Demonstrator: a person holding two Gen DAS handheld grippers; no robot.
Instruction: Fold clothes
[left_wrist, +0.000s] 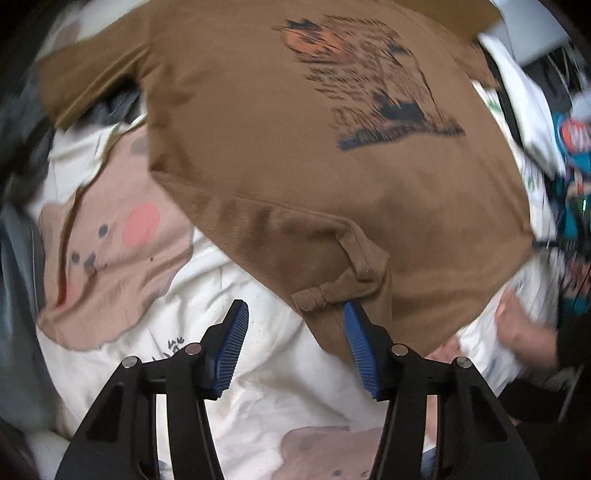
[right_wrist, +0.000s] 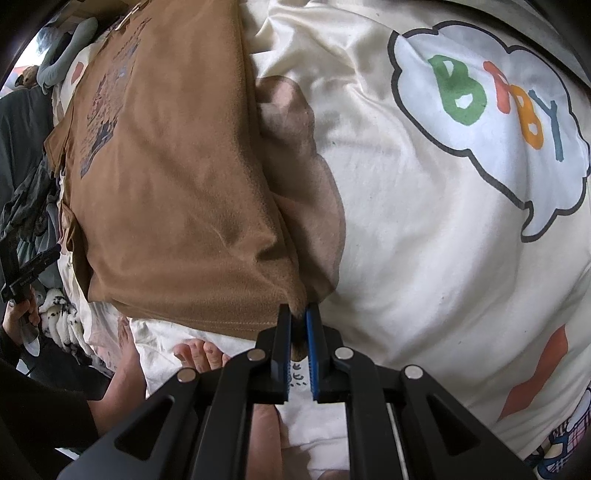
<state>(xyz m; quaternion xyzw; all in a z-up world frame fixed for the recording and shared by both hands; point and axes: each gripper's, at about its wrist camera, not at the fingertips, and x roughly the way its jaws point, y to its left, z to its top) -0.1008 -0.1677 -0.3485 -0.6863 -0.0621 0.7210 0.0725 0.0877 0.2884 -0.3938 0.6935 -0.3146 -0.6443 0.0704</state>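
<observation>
A brown shirt lies spread on a cream quilt, print side up, one sleeve out to the side; in the left view a tucked edge near the hem shows a fold already laid in, and in the right view the long side runs straight as a doubled edge. The right gripper has its fingers pinched narrow on the shirt's near corner; the left gripper stands wide, nothing between its pads, just short of the tucked hem. My judgement: partly folded, one side turned in; the far sleeve and the lengthwise folds remain. More clothes are heaped beside; a bare foot rests on the quilt.
</observation>
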